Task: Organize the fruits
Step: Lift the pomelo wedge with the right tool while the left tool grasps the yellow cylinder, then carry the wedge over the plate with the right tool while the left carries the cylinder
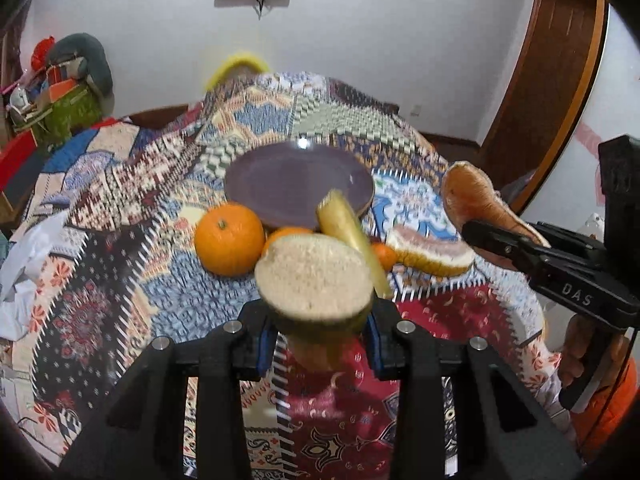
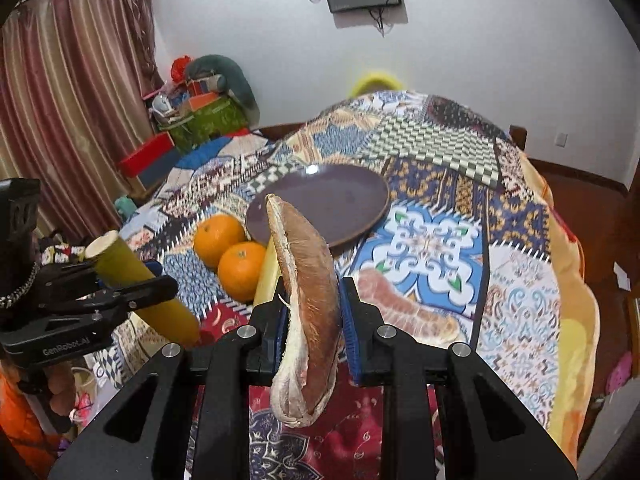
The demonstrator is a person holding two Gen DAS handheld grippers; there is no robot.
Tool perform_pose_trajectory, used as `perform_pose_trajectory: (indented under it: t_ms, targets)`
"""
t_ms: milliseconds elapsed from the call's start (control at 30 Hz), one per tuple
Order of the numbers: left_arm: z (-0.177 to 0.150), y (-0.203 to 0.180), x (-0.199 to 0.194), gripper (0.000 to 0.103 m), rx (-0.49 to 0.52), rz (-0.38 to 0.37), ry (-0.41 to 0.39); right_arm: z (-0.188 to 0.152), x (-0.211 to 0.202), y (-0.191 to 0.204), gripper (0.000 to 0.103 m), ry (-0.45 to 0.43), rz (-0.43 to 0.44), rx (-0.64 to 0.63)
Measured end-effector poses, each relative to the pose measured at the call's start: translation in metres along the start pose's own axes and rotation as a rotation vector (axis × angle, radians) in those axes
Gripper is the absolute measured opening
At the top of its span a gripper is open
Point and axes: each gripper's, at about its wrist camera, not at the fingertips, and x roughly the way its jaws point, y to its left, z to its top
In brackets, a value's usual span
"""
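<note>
**Above the quilted surface, both claws are carrying fruit toward the plate**

Over the patchwork quilt, I am holding one piece of fruit in each claw, both lifted clear of the cloth. I cannot tell whether a desk or a bed lies under the quilt.

The left claw is pinching a sugarcane segment across its yellow-green rind, so the pale fibrous cut end is facing the camera. I am gripping it across the barrel because the round stalk would likely roll out of any lighter hold. In the right wrist view the cane is angling up and away from that claw.

The right claw is pressing its blue pads on the flat sides of a peeled pomelo wedge, held on edge with its thin spine upward. I judge the hold is light because the flesh is soft.

The purple plate is lying bare ahead of both claws. Two oranges are sitting touching each other just beside its near rim, a second cane piece is leaning by them, and another pomelo wedge is resting on the quilt nearer me.

Both arms are reaching forward at about the same height, left low and left of the plate, right roughly centred on it, the two claws near each other but apart.
</note>
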Motion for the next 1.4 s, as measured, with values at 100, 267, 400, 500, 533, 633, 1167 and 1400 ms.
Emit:
perform_pose_trajectory:
  t_ms: [100,267,400,500,533,633,1167,1400]
  targets:
    - [0.01,0.001,-0.006,0.036,-0.004,0.001,-0.032,0.007,-0.002,-0.001,0.021,-0.021,-0.003,-0.002]
    - [0.026,0.006,-0.011,0.036,-0.016,0.01,-0.081,0.018,-0.006,-0.001,0.021,-0.055,-0.003,-0.003]
    - [0.038,0.012,-0.009,0.036,-0.034,0.019,-0.109,0.03,-0.007,0.0,0.021,-0.087,0.004,0.0]
    - [0.046,0.015,-0.005,0.036,-0.039,0.021,-0.118,0.038,-0.005,0.002,0.021,-0.106,0.004,-0.007]
    - [0.049,0.016,-0.003,0.036,-0.04,0.021,-0.122,0.041,-0.004,0.002,0.021,-0.112,0.002,-0.01]
    - [0.058,0.019,0.003,0.036,-0.036,0.026,-0.129,0.049,0.0,0.0,0.021,-0.125,0.0,-0.015]
    - [0.088,0.033,0.058,0.036,-0.035,0.053,-0.089,0.078,0.042,-0.012,0.021,-0.125,-0.023,-0.038]
    - [0.096,0.043,0.084,0.036,-0.059,0.051,-0.059,0.084,0.069,-0.02,0.021,-0.094,-0.058,-0.052]
